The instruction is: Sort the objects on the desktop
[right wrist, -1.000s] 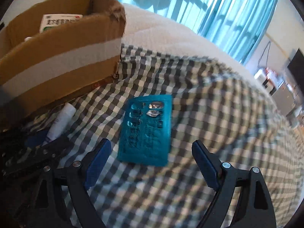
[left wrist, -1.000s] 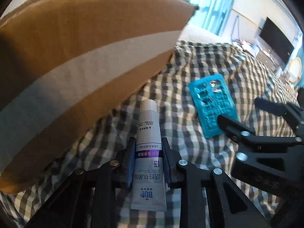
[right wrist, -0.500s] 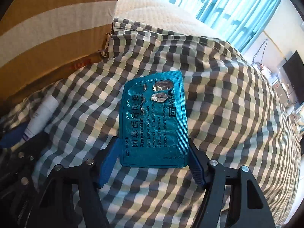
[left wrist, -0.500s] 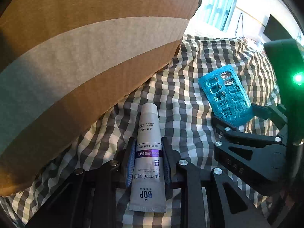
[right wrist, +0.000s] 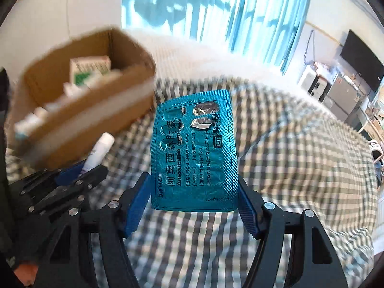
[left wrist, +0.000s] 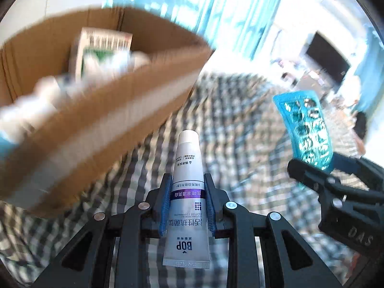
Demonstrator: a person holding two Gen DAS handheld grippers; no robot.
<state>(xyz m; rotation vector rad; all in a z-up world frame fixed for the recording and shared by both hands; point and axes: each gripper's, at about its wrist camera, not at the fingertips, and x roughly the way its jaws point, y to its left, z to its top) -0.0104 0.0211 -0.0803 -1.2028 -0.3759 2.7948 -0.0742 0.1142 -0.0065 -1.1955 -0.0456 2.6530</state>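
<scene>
Now L gripper point(left wrist: 187, 204) clamps toothpaste tube point(left wrist: 187, 192) — R gripper point(right wrist: 193, 204) clamps blister pack point(right wrist: 194, 153).

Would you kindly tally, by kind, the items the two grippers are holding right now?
Toothpaste tube, in the left gripper: 1
Teal blister pack, in the right gripper: 1
Total: 2
</scene>
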